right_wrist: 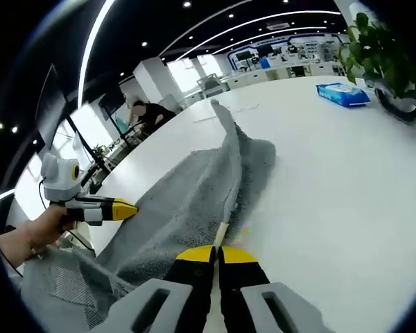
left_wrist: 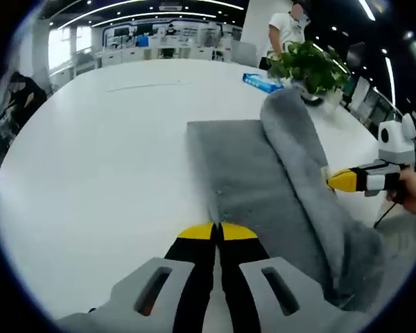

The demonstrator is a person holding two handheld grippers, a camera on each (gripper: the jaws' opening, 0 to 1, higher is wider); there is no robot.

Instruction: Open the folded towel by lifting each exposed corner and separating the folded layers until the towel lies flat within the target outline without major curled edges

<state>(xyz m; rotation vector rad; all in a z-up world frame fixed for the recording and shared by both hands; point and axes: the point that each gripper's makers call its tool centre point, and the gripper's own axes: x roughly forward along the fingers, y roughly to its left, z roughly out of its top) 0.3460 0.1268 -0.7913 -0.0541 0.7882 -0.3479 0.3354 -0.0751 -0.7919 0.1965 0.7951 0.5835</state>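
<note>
Gray towel [left_wrist: 249, 180] on the white desk [left_wrist: 104, 159], right layer raised. Right hand-held gripper [right_wrist: 218, 251] is pinched on its edge; left hand-held gripper [left_wrist: 217, 229] has its jaws together at the near edge — grip unclear. Risk: the raised layer flops back curled if the pinch slips.

You're working at a broad white table [left_wrist: 104, 159] in an open-plan office. Curved light strips [right_wrist: 97, 41] and small spotlights cross the dark ceiling above you. Bright windows [left_wrist: 59, 45] and rows of desks [left_wrist: 159, 52] line the far side, beside a white pillar [right_wrist: 152, 80]. The dark shape at the far left may be a chair [left_wrist: 21, 97].
</note>
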